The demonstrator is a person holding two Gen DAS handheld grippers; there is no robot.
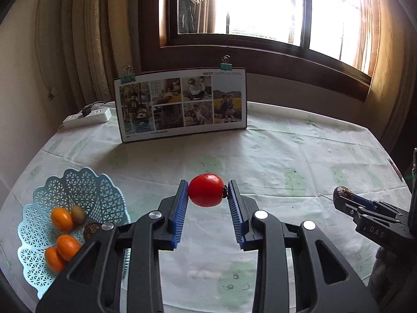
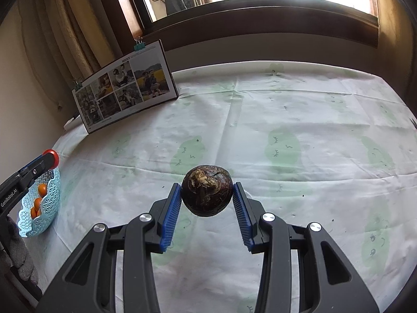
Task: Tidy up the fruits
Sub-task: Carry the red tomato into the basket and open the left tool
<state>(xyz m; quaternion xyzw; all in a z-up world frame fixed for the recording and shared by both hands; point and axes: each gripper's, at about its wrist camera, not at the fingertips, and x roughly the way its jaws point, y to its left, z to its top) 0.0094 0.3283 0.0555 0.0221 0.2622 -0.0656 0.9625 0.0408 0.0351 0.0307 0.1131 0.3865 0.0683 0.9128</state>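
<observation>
We are pinching a tomato [image 1: 206, 193] in our left tongs [image 1: 207, 195] – our right tongs [image 2: 207, 195] are gripping a brown fruit [image 2: 207, 194] – above the table [image 2: 299, 120].

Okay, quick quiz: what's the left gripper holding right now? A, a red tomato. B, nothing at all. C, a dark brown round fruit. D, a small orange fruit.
A: the left gripper is shut on the red tomato, pinched between its blue pads above the tablecloth.
</observation>
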